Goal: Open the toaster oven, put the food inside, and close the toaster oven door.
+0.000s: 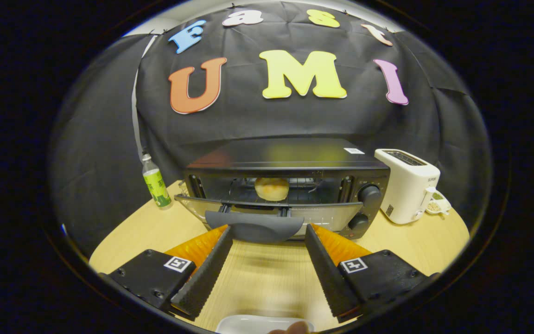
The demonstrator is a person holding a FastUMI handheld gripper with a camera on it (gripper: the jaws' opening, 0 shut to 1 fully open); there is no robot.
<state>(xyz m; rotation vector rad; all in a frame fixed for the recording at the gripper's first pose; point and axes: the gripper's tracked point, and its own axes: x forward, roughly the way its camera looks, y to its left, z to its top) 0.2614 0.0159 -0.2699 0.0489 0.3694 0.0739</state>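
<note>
One round bun [271, 188] beyond splayed hand-held gripper [267, 234].

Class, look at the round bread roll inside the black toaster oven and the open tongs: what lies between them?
In the gripper view, the oven's lowered glass door with its grey handle lies between the bread roll and the open tongs.

The toaster oven [290, 185] is black with a grey door handle [254, 228]; inside, a pale golden bun [271, 188]. At 3 o'clock a white toaster [406, 185]; at 9 o'clock a green-labelled bottle [156, 184]. The table [267, 273] is light wood.
</note>
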